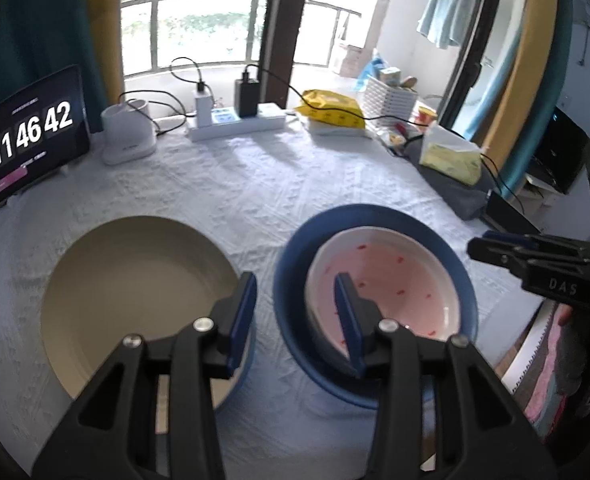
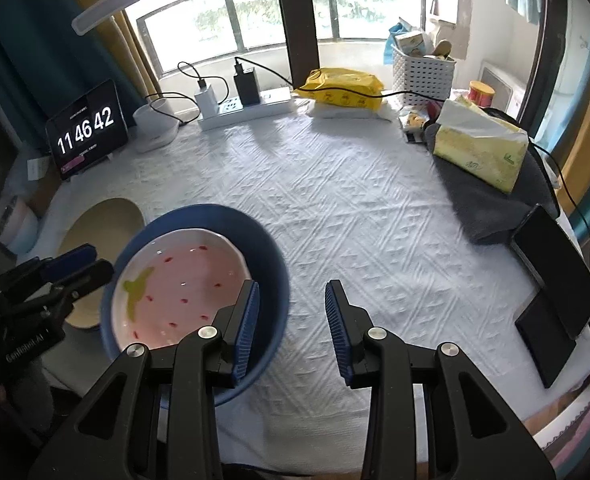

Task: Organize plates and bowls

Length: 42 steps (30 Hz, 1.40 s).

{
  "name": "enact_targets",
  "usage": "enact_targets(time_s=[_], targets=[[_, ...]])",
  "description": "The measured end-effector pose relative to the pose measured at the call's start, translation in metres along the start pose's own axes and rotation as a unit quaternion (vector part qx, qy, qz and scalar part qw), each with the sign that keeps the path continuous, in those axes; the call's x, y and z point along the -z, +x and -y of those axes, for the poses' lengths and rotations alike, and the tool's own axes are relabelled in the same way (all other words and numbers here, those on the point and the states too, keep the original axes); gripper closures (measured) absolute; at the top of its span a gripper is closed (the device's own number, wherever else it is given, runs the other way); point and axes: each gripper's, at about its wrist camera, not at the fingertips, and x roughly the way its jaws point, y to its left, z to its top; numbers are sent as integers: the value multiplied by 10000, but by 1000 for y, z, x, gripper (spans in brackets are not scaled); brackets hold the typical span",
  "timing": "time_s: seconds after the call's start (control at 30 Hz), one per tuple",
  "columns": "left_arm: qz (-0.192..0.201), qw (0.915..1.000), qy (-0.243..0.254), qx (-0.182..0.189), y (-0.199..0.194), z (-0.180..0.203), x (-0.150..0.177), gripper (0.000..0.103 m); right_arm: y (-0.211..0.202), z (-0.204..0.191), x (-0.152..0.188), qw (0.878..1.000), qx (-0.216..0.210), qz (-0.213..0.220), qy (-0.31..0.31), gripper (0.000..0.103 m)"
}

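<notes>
right wrist view: strawberry plate (image 2: 183, 284) leaf points left in blue bowl (image 2: 271, 248); right gripper (image 2: 293, 316) open, empty.

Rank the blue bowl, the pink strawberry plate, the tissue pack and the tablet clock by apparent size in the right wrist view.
1. blue bowl
2. pink strawberry plate
3. tissue pack and tablet clock: about alike; both lie farther off, so unranked.

Window: wide panes (image 2: 263, 12) behind a railing, bright daylight
Curtains: teal and mustard (image 1: 95, 28)
Table: white textured cloth (image 2: 375, 208)
</notes>
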Motion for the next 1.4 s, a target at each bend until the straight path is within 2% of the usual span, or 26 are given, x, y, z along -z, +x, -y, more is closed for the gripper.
enact_targets(time_s=[0.13,0.3,0.47,0.6,0.8,0.9,1.2,1.4], targets=[[-6,9998,-55,-170,3,-6,4,60,5,15,0,10000,54,62,20,67],[-73,9990,-346,-267,10,-20,8,60,20,35,0,9998,-92,-44,165,67],[-124,9985,-495,-216,11,-28,12,60,30,40,-1,9992,-328,-111,208,67],[-173,9989,-397,-203,13,-24,12,60,32,36,-4,9985,-517,-90,173,67],[-351,9988,-267,-232,20,-18,16,60,29,34,-5,9983,-544,-31,207,67],[-399,9988,-211,-202,22,-16,18,60,24,35,-6,9968,-749,8,267,67],[-456,9988,-110,-151,24,-12,21,60,33,18,2,9969,-771,-150,88,67],[-394,9989,47,-255,23,-10,21,60,43,13,7,9978,-609,-249,41,67]])
